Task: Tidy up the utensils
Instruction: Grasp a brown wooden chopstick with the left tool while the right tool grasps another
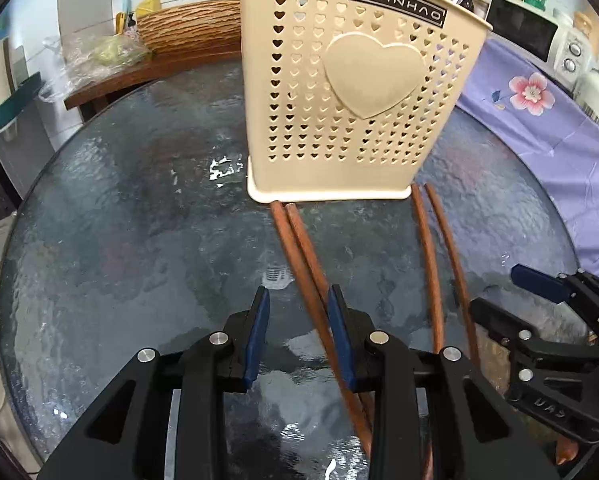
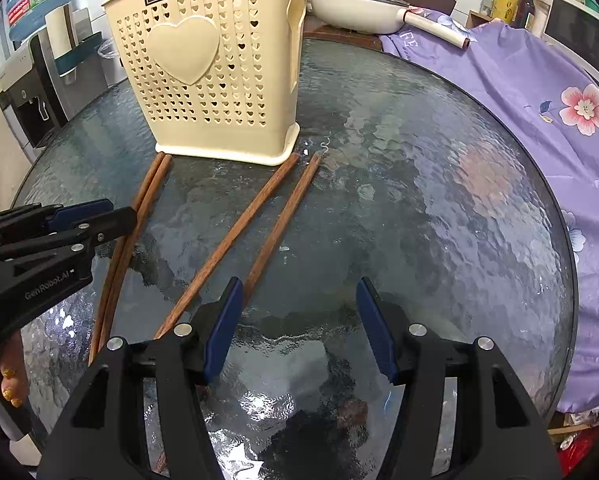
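A cream perforated utensil holder (image 1: 355, 92) (image 2: 215, 72) stands upright on the round glass table (image 1: 139, 240) (image 2: 419, 200). Two pairs of brown wooden chopsticks lie flat in front of it. My left gripper (image 1: 298, 292) hovers open over the left pair (image 1: 302, 240) (image 2: 147, 188), which runs between the fingertips close to the right pad and then under it. The left pad is well apart from it. My right gripper (image 2: 299, 280) (image 1: 497, 288) is open with bare glass between its pads. The right pair (image 1: 428, 248) (image 2: 261, 202) passes beside and under its left finger.
A purple floral cloth (image 1: 539, 120) (image 2: 519, 100) borders the table's right side. A microwave (image 1: 527, 32), a white pan (image 2: 351, 4) and a wooden board (image 1: 187, 28) stand behind. A water dispenser (image 2: 27, 92) is at the left. A hand (image 2: 7, 372) grips the left gripper's handle.
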{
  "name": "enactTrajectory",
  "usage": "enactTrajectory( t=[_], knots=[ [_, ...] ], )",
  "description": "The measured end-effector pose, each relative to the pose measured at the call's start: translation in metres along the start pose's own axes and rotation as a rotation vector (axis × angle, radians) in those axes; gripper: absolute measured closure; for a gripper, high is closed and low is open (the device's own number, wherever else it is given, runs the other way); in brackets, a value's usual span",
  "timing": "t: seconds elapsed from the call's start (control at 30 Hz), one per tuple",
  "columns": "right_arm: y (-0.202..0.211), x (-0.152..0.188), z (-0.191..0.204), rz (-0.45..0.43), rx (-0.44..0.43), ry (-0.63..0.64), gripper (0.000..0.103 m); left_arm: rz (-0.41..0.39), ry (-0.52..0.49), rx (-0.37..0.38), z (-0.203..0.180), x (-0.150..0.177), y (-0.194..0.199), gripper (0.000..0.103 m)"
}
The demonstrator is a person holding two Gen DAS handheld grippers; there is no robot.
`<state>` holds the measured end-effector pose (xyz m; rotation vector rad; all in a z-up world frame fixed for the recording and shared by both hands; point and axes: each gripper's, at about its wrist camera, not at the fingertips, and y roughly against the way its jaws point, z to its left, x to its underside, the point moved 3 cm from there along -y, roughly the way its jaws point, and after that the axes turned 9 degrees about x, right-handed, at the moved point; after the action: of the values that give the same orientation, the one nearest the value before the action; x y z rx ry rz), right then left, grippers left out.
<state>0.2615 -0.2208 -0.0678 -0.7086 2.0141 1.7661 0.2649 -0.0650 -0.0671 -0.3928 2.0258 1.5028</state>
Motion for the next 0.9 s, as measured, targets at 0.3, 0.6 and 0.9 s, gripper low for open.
enactTrajectory(
  t=[0.3,0.6,0.9],
  knots=[
    [-0.001,-0.001,0.002,-0.001,0.001,0.004,0.044,0.024,-0.018,-0.078,0.014,0.004,0.000,0.072],
    [-0.014,-0.015,0.002,0.065,-0.031,-0.045,0.047,0.055,-0.018,-0.103,0.015,-0.010,-0.009,0.072],
    [-0.034,-0.043,0.008,0.097,0.020,-0.078,0.061,0.099,0.020,-0.105,0.015,-0.025,-0.017,0.081]
  ],
)
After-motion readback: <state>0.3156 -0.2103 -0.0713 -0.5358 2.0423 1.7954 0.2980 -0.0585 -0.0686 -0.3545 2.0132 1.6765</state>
